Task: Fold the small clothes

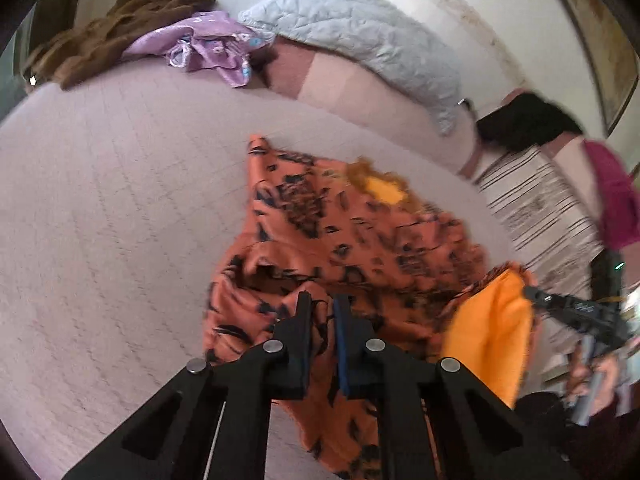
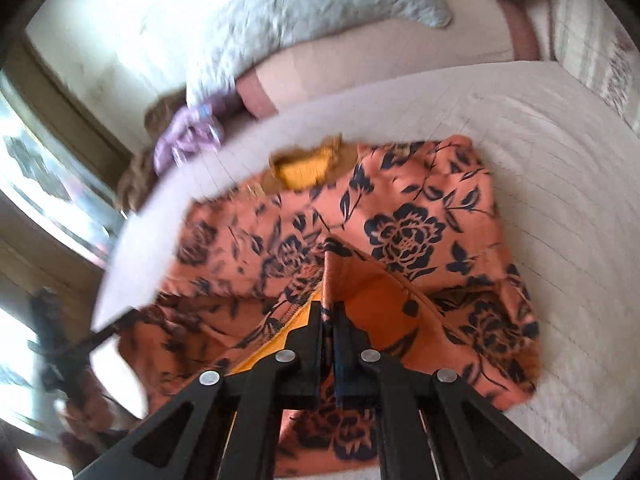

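Where the black linkage arms fill the bottom of each view, their lower ends are cut off by the frame edge. In the left wrist view the left gripper (image 1: 322, 300) has its fingers clamped on a raised fold of the garment (image 1: 340, 236), a soft orange cloth printed with dark flowers; the pinched cloth runs up between the pads and hides their inner faces. In the right wrist view the right gripper (image 2: 329, 308) likewise has its fingers pressed together on a peaked ridge of the same garment (image 2: 404, 232), where a plain yellow-orange lining shows just left of the fingers. The garment lies on the bed (image 1: 100, 208), whose pale quilted cover is stitched in fine lines. Motion blur smears the print in the left view. At the lower right of that view the other gripper and a hand (image 1: 596, 372) are blurred and partly cut off. Farther back lie a purple cloth (image 1: 208, 44), a brown cloth (image 1: 116, 28) and a grey quilted pillow (image 1: 352, 28); a dark item at the right edge cannot be made out.
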